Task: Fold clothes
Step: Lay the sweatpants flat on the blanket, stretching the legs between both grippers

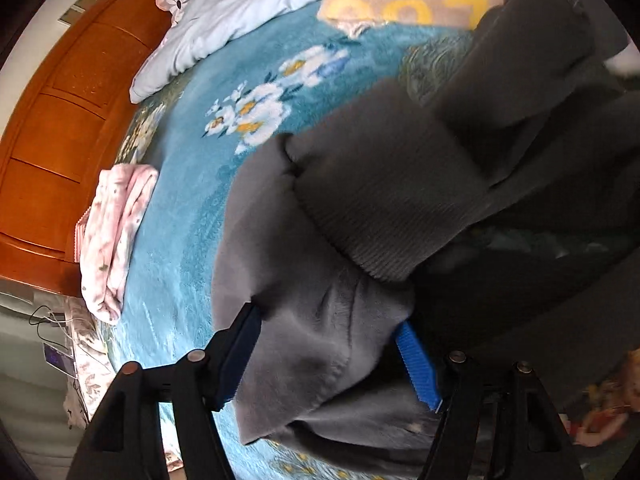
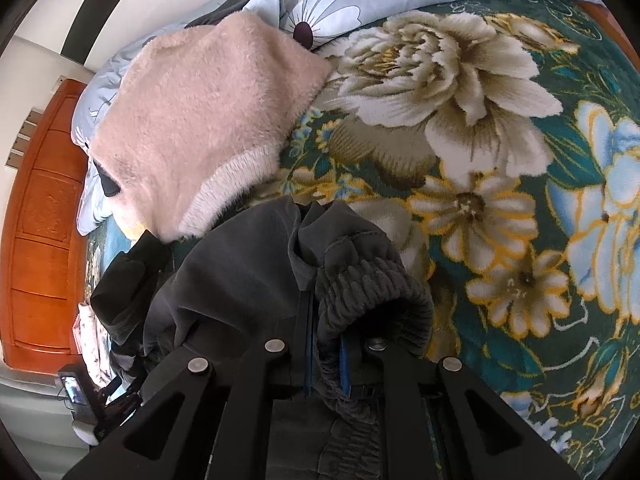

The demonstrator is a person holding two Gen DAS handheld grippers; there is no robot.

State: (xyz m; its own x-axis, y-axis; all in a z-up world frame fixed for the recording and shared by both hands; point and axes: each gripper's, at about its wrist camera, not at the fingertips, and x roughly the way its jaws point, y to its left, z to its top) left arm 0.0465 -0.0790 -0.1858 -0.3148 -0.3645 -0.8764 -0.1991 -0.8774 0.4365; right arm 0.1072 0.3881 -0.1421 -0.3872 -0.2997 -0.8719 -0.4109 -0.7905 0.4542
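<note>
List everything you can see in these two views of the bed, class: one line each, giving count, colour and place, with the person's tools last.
grey garment: one, dark grey fleece with ribbed cuffs, on the blanket, nearest both cameras
blanket: one, teal with cream and blue flowers, covering the bed
pink sweater: one, fluffy pale pink, yellow lettering, beside the duvet
duvet: one, pale blue with daisies, at the bed's far end
pink clothes: one folded bundle, pink print, by the bed's edge
wardrobe: one, orange wood, beside the bed
left gripper: black with blue pads, open around a grey fold
right gripper: black with blue pads, shut on the ribbed cuff
</note>
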